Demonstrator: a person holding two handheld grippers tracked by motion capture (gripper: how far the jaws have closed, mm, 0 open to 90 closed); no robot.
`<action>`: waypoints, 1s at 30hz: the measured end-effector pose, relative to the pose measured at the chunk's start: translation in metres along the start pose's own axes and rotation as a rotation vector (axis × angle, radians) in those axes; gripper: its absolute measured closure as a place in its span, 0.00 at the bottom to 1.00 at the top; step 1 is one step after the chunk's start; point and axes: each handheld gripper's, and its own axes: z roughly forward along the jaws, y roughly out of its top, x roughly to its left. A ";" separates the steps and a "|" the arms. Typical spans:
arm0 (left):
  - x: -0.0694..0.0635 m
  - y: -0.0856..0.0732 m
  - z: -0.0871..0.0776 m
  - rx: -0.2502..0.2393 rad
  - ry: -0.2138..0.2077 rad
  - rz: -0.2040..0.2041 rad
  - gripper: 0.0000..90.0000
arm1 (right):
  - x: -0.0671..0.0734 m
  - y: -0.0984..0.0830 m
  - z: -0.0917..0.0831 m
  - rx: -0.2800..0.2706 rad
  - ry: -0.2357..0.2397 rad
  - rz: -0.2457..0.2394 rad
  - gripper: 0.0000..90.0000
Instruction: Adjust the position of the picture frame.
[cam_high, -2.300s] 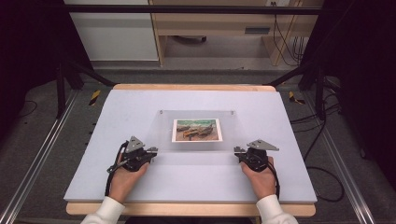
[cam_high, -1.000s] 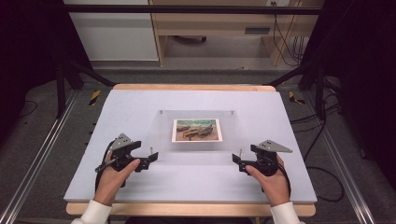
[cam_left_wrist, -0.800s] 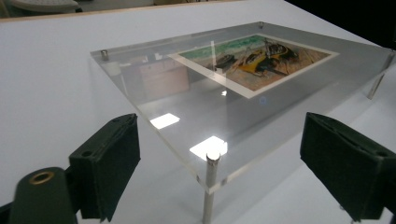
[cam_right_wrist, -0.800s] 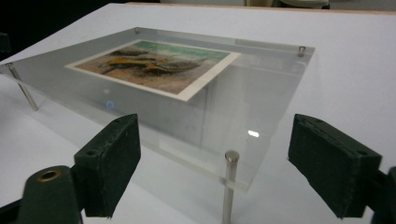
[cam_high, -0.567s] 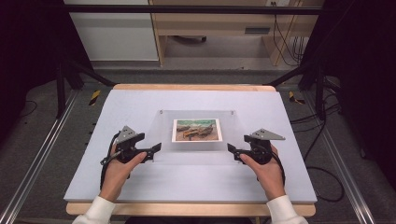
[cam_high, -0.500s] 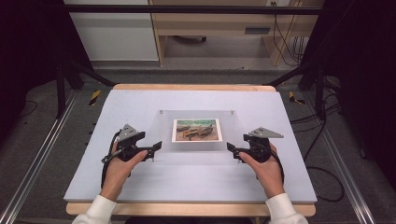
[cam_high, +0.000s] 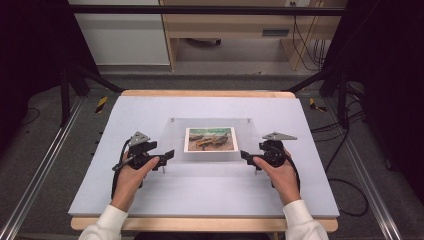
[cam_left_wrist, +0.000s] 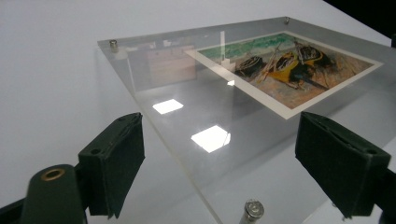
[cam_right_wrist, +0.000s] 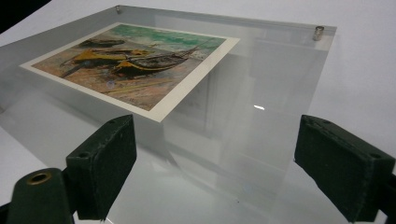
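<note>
1. Acrylic frame (cam_high: 210, 142) is seen mid-table (cam_high: 150, 200), raised on small metal standoffs (cam_left_wrist: 252, 210); a boat print (cam_high: 210, 139) is sandwiched inside.
2. Step judged in hand: approach to the frame's side edges.
3. Left gripper (cam_high: 169, 154) is held at the left edge, jaws apart, near corner between them but unpressed.
4. Right gripper (cam_high: 245, 155) is held at the right edge; jaws, just reopened, are apart, nothing clamped.
5. Next move judged: both pairs of pads (cam_left_wrist: 116, 163) to be closed on the panel evenly, without slipping on the glossy surface.
</note>
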 end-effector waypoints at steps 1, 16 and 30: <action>-0.001 -0.001 0.001 0.004 0.001 -0.003 0.17 | 0.000 0.000 0.000 0.002 -0.001 0.002 0.14; 0.006 -0.006 0.010 0.038 -0.098 -0.129 0.16 | -0.003 -0.003 0.005 0.002 0.016 0.087 0.11; 0.010 -0.007 0.015 0.050 -0.115 -0.172 0.14 | -0.007 -0.004 0.005 0.033 0.051 0.157 0.11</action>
